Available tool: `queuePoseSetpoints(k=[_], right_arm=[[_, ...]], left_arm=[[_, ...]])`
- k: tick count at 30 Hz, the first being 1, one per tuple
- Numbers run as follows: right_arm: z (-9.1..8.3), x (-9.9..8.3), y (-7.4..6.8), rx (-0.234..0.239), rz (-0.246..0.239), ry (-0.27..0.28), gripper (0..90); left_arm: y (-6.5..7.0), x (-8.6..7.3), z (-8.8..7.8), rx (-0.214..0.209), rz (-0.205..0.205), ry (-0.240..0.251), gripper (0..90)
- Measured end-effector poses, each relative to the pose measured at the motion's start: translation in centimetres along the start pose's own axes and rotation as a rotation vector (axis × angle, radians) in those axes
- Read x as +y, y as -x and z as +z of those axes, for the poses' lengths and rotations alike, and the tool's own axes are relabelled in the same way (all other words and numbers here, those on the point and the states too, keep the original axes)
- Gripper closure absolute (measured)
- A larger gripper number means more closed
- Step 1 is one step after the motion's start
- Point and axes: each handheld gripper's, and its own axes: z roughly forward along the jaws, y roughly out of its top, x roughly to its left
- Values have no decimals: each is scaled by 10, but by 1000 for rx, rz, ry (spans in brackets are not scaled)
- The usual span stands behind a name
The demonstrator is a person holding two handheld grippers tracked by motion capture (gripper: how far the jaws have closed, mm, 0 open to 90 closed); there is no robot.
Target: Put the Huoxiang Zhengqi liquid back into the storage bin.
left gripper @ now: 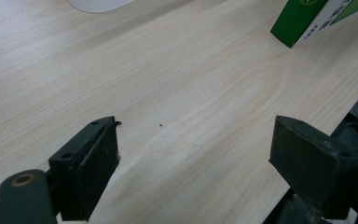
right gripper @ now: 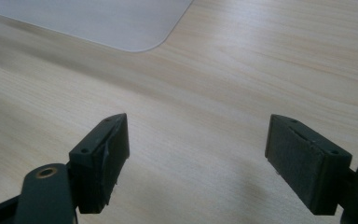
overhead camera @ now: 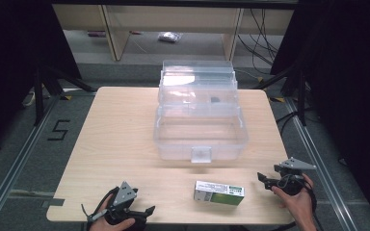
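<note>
since both your left gripper (overhead camera: 144, 211) and right gripper (overhead camera: 266, 180) sit spread and empty, the green-and-white carton (overhead camera: 219, 192) between them, near the table's (overhead camera: 120, 139) front edge, looks light and crushable; pinch its long sides gently.

The left gripper (overhead camera: 147, 211) and right gripper (overhead camera: 262, 179) are black, each topped by a grey three-cornered plate. Their blocky jaws show small screw holes. A brass-ringed pivot sits near each left jaw's base.

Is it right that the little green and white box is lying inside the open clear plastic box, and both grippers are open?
Not quite. The high view shows the green and white box on the table, in front of the clear plastic box. Both grippers are open.
</note>
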Motion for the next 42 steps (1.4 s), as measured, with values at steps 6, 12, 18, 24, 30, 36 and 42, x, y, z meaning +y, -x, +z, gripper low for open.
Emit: queuePoseSetpoints(k=[6, 12, 18, 24, 30, 36, 42], right_arm=[[-4, 5, -5, 10, -2, 16, 226], [-12, 17, -18, 40, -43, 14, 229], [-23, 31, -27, 53, -128, 10, 230], [-32, 40, -38, 68, -145, 17, 231], [-36, 45, -47, 102, -158, 27, 231], [-40, 49, -57, 131, -157, 42, 231], [-49, 57, -70, 173, -184, 46, 230]], left_arm=[[-1, 0, 0, -3, 6, -6, 148], [-1, 0, 0, -4, 0, -4, 148], [0, 1, -1, 0, 6, -15, 148], [-1, 1, -1, -1, 9, -15, 148], [-1, 1, -1, -2, 10, -15, 148], [-1, 0, 0, 0, 8, -14, 148], [-1, 1, -1, -5, 8, -20, 148]])
